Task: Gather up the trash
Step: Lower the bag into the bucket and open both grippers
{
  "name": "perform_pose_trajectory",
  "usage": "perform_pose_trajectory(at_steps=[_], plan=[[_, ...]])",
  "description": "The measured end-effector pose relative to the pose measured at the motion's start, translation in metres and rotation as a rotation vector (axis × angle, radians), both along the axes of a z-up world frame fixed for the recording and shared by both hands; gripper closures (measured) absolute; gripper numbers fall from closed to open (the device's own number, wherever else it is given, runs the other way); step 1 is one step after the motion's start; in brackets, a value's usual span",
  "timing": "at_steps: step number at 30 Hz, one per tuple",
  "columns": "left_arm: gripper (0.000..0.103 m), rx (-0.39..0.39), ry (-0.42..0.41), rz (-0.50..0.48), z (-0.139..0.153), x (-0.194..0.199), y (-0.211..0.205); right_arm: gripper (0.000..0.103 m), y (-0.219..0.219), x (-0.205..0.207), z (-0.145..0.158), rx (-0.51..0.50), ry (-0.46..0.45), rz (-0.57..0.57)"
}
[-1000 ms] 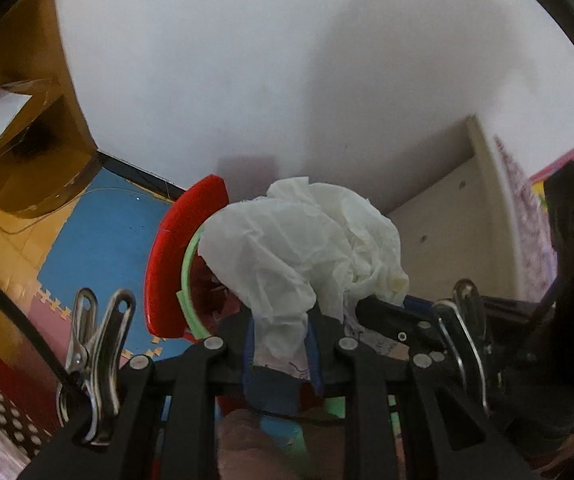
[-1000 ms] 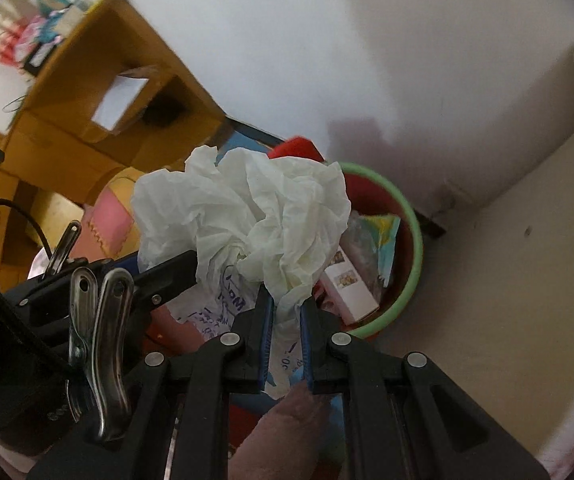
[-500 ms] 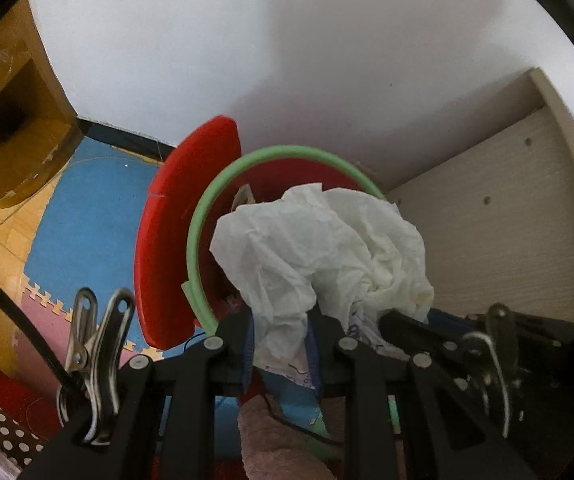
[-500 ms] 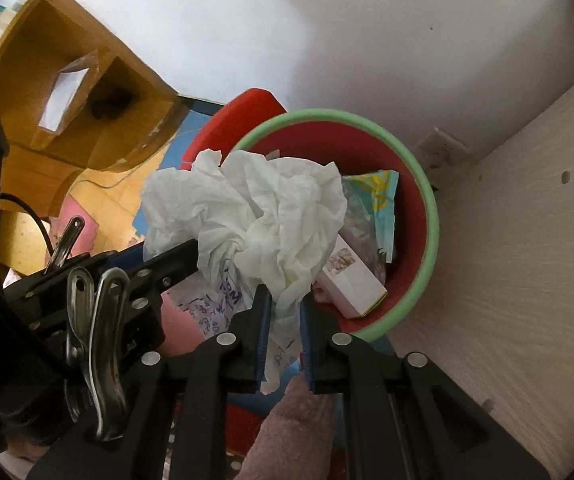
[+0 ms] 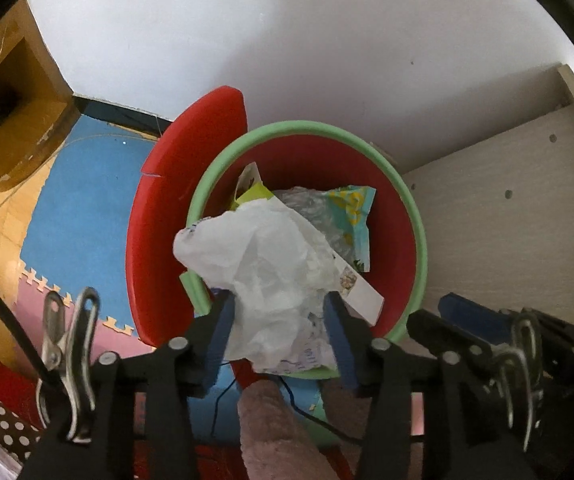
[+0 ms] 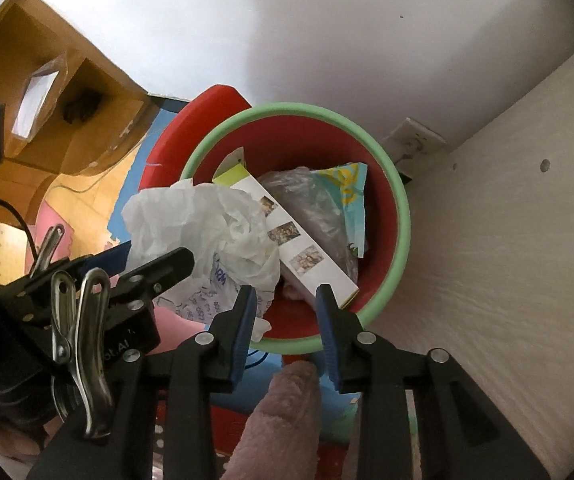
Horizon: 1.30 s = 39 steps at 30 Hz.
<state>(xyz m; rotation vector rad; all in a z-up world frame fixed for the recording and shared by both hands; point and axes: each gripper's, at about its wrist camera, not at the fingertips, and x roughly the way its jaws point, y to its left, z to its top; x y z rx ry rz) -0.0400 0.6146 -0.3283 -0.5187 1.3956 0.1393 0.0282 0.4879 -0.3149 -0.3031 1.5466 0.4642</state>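
White wall behind red bin (image 5: 403, 216). Release step: left gripper (image 5: 279, 336) & right gripper (image 6: 283, 320) opening, crumpled paper (image 5: 263, 256) loose over bin. Next: lift grippers away.

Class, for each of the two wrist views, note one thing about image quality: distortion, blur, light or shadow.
Left wrist view: fisheye bends the cabinet edge and blackens the corners; the crumpled paper is slightly smeared. Right wrist view: same curved distortion; soft light falls on the wall, with no harsh glare; the bin interior is evenly lit.
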Motion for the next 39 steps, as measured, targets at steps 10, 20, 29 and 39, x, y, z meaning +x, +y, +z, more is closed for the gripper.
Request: perform_pose_trajectory(at_steps=[10, 20, 29, 39], plan=[[0.04, -0.009, -0.071, 0.073, 0.026, -0.014, 0.002, 0.071, -0.008, -0.001, 0.015, 0.047, -0.004, -0.035], [0.043, 0.016, -0.118, 0.076, 0.034, -0.028, -0.002, 0.071, -0.012, -0.005, 0.087, 0.193, -0.081, -0.023], [0.072, 0.031, -0.038, 0.079, -0.028, -0.012, 0.0, 0.071, -0.026, -0.008, 0.136, 0.241, -0.146, -0.016], [0.072, 0.018, 0.053, 0.044, -0.101, 0.013, -0.014, 0.071, -0.03, -0.006, 0.147, 0.221, -0.181, 0.011]])
